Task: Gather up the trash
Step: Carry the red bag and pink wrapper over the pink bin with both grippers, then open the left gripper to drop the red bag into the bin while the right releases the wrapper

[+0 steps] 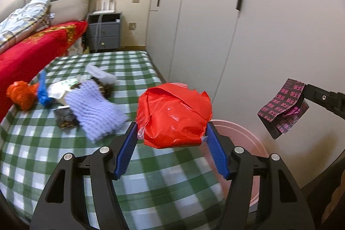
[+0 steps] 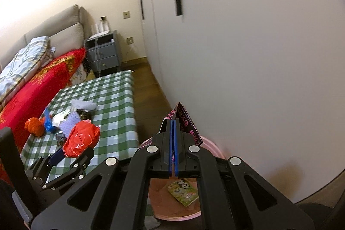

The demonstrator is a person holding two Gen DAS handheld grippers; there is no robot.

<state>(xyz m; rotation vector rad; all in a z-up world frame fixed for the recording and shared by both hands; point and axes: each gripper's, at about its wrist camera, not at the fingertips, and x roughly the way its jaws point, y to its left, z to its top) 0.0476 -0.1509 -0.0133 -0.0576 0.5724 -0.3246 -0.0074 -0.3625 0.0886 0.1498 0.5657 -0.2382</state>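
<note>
Green checked cloth covered the table, with more trash left on it. One green wrapper already lay in the pink bin. The left gripper squeezed a red crumpled bag. The right gripper, pinched tight, held a black and pink wrapper above the bin.

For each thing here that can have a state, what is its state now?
Left tongs: shut on the red bag.
Red bag: crumpled, held above the checked table.
Right tongs: shut on the dark wrapper.
Dark wrapper: folded, held in the air.
Pink bin: open, a green packet lies inside.
Trash pile: lying on the table.
</note>
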